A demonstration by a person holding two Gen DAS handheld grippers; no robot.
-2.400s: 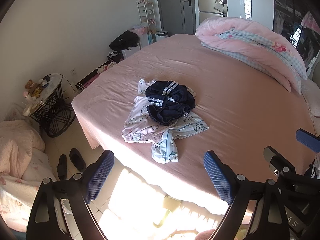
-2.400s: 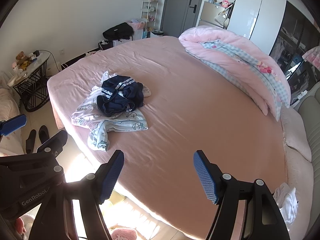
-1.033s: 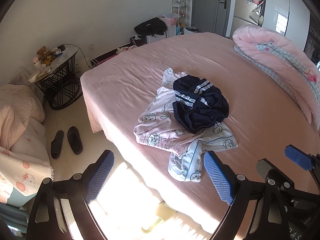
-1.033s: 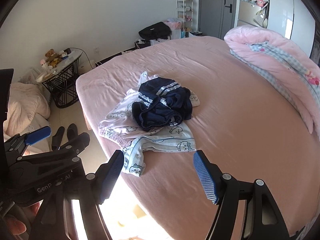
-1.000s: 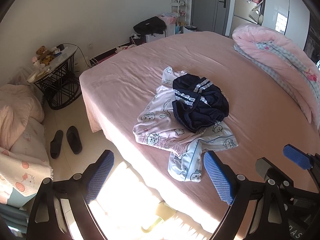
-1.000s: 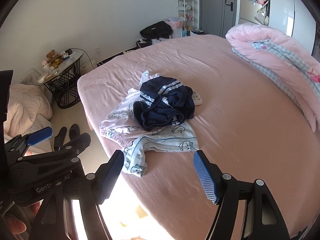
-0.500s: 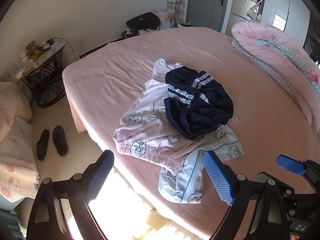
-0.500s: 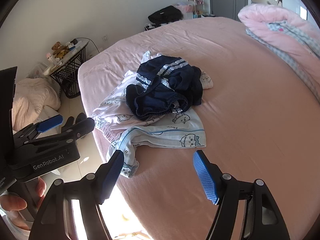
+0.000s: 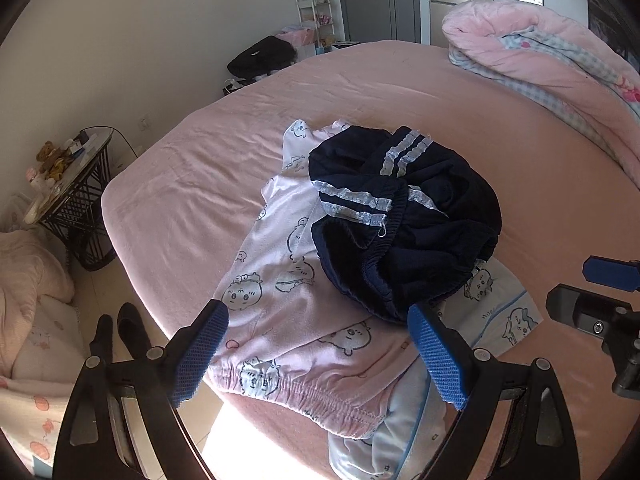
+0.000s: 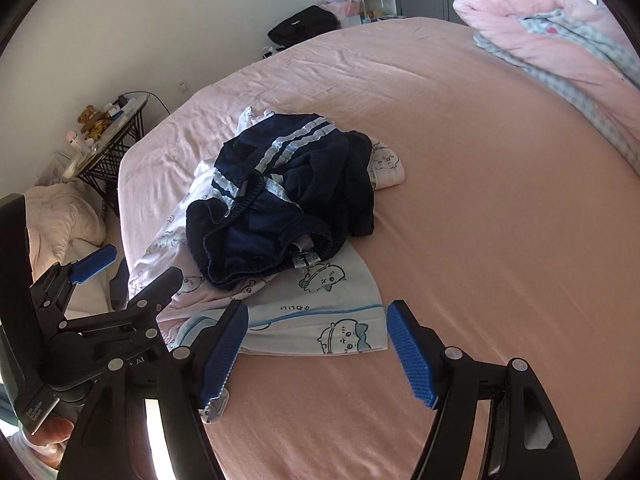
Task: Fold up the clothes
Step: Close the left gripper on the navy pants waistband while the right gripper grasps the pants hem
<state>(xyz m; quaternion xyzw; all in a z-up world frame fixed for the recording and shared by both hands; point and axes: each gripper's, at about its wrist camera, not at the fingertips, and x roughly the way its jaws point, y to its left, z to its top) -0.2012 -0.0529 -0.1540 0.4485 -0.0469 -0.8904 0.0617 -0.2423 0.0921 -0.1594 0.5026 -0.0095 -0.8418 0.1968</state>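
With the left claw (image 9: pixel 316 354) and right claw (image 10: pixel 316 350) both spread and empty above the heap near the bed (image 10: pixel 500 208) edge, a pinch on the navy shorts (image 9: pixel 404 220) risked dragging the pink pyjamas (image 9: pixel 288 320) beneath off the mattress.

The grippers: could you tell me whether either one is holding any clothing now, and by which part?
Nothing is held. The left gripper and right gripper are both open above the clothes.

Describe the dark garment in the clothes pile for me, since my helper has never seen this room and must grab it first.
On the big pink bed, look at the small heap of clothes near its foot-end corner, on the side with the black wire side table. The navy shorts lie crumpled on top of the heap. They are the only dark piece, with white stripes, while the pink pyjamas and light blue pyjamas beneath carry cartoon prints.
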